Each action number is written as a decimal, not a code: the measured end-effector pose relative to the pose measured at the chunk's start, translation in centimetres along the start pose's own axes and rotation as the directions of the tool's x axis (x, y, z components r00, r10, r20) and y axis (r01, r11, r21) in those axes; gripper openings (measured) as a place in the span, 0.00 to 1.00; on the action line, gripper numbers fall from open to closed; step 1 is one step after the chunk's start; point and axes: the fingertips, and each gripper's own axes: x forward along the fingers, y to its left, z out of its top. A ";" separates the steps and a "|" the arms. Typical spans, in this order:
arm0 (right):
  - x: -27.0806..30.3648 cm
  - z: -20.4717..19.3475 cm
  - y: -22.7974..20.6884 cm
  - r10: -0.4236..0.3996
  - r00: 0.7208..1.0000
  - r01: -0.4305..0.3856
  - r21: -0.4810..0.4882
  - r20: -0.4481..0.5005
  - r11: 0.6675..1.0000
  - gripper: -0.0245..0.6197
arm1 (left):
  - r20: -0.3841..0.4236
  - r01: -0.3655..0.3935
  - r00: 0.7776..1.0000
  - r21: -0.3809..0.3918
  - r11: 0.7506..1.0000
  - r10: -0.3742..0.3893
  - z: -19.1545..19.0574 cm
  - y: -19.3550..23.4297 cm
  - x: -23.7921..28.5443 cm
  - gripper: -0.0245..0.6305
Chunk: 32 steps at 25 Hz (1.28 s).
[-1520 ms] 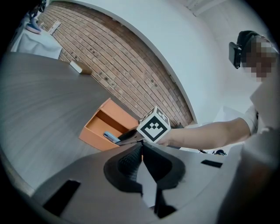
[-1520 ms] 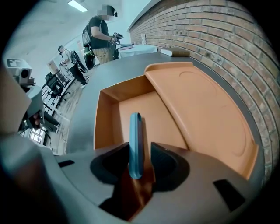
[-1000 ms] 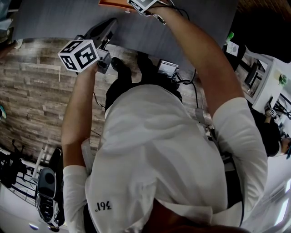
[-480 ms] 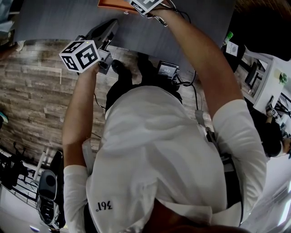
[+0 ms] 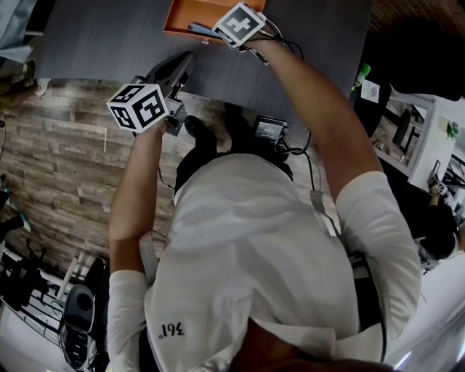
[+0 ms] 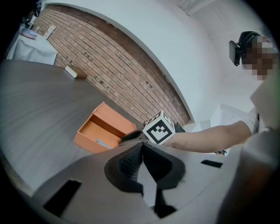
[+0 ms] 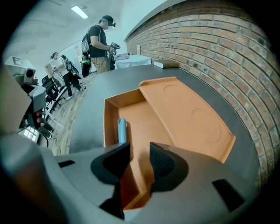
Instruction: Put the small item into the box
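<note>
An orange box (image 7: 144,118) stands open on the dark table, its lid (image 7: 188,113) folded flat behind it. A small light-blue cylinder (image 7: 121,130) lies inside, along the box's left wall. My right gripper (image 7: 140,153) hovers over the box's near edge, open, with nothing between its pads. In the head view it reaches the box (image 5: 185,11) from the right, under its marker cube (image 5: 240,23). My left gripper (image 6: 141,146) is shut and empty. It is held back from the box (image 6: 103,129), near the table's front edge (image 5: 178,65).
The grey table (image 5: 94,36) runs wide to the left of the box. A brick wall (image 7: 227,43) lies behind it. A flat book-like thing (image 7: 166,64) rests at the table's far end. People (image 7: 99,43) stand beyond it. Wooden floor (image 5: 58,160) lies below the front edge.
More of the orange box now shows at the top of the head view. The left gripper has drifted a little right. The right gripper stays at the box.
</note>
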 end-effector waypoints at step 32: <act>-7.3 1.1 0.4 -0.051 0.966 0.021 0.120 0.254 0.993 0.22 | 0.072 0.058 0.995 0.063 0.996 -0.062 2.2 -3.7 -1.6 0.05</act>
